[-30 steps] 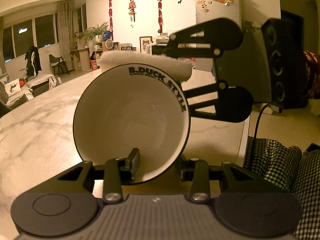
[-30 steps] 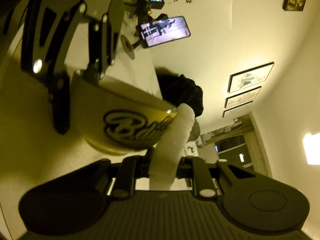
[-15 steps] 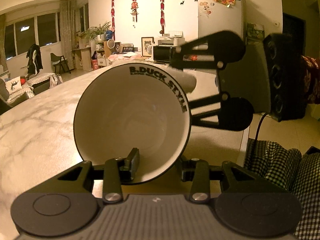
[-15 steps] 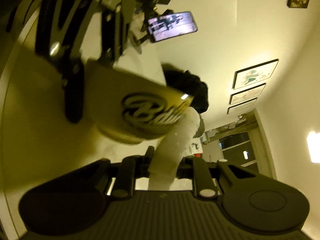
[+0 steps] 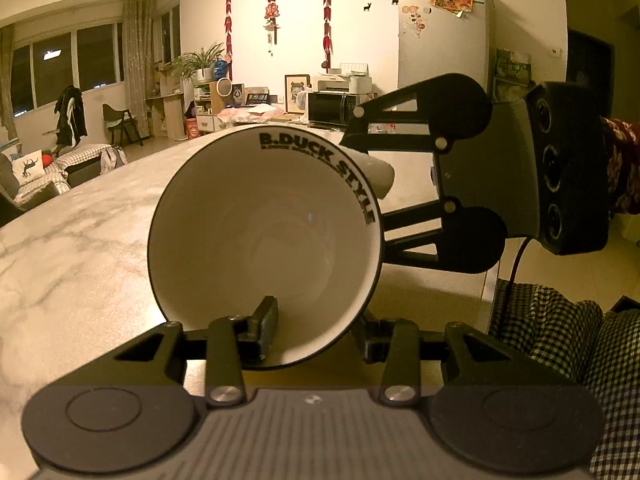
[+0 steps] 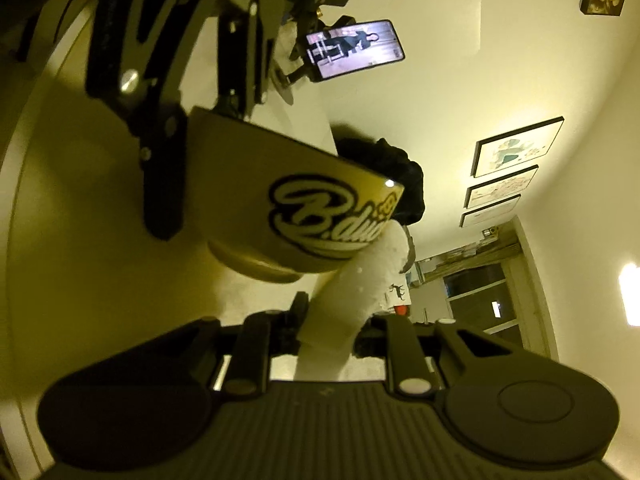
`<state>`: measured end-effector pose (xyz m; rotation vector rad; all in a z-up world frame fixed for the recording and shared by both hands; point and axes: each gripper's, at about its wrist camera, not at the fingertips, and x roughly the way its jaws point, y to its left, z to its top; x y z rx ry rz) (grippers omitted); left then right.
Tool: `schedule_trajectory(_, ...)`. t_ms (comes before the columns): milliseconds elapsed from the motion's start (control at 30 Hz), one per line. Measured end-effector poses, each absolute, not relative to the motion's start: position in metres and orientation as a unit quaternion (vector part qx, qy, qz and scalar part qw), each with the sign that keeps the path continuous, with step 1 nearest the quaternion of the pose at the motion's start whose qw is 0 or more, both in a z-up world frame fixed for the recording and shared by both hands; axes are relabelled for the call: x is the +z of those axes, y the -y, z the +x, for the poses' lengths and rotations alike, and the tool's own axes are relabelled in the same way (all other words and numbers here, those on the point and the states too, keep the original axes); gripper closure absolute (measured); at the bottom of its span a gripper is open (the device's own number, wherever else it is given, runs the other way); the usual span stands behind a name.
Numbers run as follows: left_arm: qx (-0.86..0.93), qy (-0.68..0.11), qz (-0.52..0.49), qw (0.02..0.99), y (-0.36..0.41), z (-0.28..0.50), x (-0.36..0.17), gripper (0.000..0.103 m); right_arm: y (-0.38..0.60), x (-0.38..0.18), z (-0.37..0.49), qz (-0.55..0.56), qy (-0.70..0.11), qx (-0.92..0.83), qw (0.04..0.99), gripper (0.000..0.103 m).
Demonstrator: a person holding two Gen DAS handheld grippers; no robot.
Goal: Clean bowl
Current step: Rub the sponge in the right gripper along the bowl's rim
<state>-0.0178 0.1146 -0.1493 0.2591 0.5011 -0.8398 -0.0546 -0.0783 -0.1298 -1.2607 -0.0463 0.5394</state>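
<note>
A bowl [image 5: 256,240], white inside with black lettering under its rim, is tipped up with its opening toward the left wrist camera. My left gripper [image 5: 316,332] is shut on its lower rim, one finger inside [image 5: 264,326] and one outside. From the right wrist view the bowl's yellow outside [image 6: 256,184] shows a logo. My right gripper [image 6: 328,332] is shut on a white folded towel [image 6: 348,292], whose tip touches the bowl's outer wall near the rim. In the left wrist view the towel [image 5: 380,174] peeks out behind the upper right rim, with the right gripper [image 5: 372,190] beside it.
Both grippers are over a marble table [image 5: 80,240], whose right edge [image 5: 490,280] runs beside checked fabric [image 5: 560,340]. A phone on a stand [image 6: 356,48] and a dark bundle [image 6: 384,176] sit on the table further off.
The towel lay across the bowl's top rim and has slid off to the right, so only its end shows behind the upper right rim. The left gripper and bowl have barely moved.
</note>
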Motion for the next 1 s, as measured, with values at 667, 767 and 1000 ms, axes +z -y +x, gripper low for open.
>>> schedule_trajectory(667, -0.405, -0.243, 0.113, 0.874, -0.115, -0.019, -0.150, 0.061, 0.074, -0.134, -0.050, -0.585, 0.011, 0.255, 0.770, 0.082)
schedule_trajectory(767, -0.404, -0.244, 0.111, 0.875, -0.105, -0.023, -0.148, 0.061, 0.072, -0.128, -0.050, -0.582, 0.017, 0.254, 0.773, 0.082)
schedule_trajectory(1000, -0.403, -0.245, 0.109, 0.875, -0.104, -0.024, -0.147, 0.061, 0.063, -0.112, -0.051, -0.576, 0.046, 0.246, 0.778, 0.082)
